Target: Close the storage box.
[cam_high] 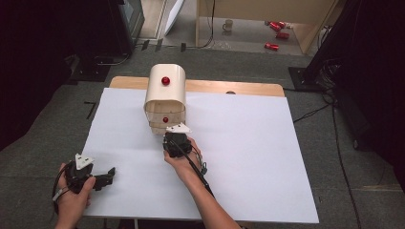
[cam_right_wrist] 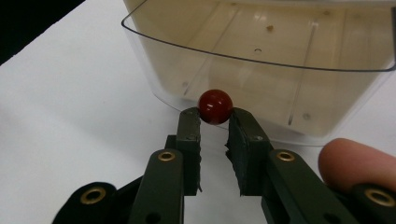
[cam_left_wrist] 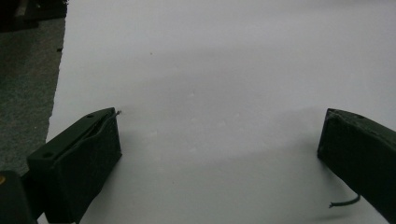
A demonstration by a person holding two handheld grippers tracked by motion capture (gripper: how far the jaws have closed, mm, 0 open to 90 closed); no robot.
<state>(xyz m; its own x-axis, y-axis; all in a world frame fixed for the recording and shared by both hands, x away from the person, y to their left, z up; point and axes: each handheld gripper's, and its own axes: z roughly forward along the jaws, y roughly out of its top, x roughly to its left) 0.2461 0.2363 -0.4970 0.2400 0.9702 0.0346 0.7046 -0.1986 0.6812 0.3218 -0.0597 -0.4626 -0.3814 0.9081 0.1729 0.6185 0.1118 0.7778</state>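
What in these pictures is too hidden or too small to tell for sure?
- High view: the right hand-held gripper tips, hidden under its grey plate.
- Right gripper view: the clear drawer, cut off by the right edge.
- High view: red things on the far floor, too small to identify.

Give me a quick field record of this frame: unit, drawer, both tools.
unit: cream drawer unit with a red knob on top, at the table's far edge
drawer: clear drawer pulled out toward the person, looks empty
drawer knob: red knob
right tool: right tool shut on the red knob
left tool: left tool open, nothing between the jaws, over white sheet
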